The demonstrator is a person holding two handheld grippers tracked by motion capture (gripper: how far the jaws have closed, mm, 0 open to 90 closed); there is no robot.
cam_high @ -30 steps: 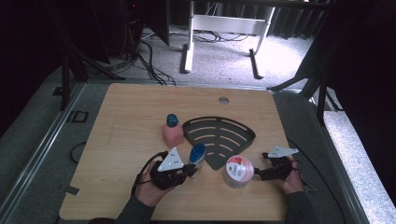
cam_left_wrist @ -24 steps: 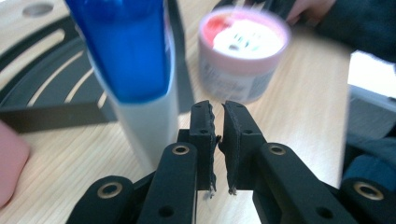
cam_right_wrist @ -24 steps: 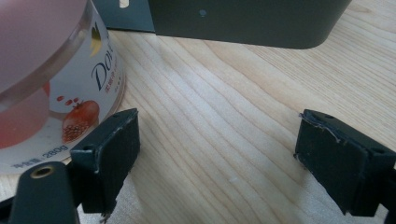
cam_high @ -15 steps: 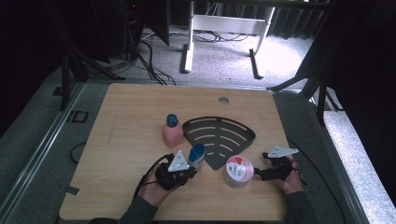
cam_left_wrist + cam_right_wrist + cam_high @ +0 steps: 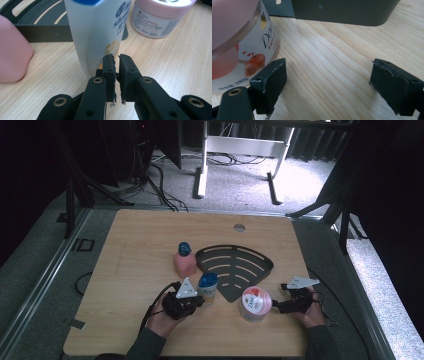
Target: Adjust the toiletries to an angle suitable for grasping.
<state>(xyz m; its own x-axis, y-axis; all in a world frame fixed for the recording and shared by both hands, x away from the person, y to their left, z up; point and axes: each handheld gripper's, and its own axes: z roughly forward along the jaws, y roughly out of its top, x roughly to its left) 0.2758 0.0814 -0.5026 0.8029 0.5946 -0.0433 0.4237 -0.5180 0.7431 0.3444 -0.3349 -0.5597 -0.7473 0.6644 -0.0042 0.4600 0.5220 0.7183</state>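
Right gripper view: pink-lidded jar label reads "280g", pomegranate picture.

One white shampoo bottle with a blue cap, one pink bottle with a blue cap, one pink-lidded cream jar, one black slotted corner rack, two handheld grippers.

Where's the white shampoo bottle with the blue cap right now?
In the high view the shampoo bottle stands upright on the table, just ahead of the left tool, between the pink bottle and the pink-lidded jar.
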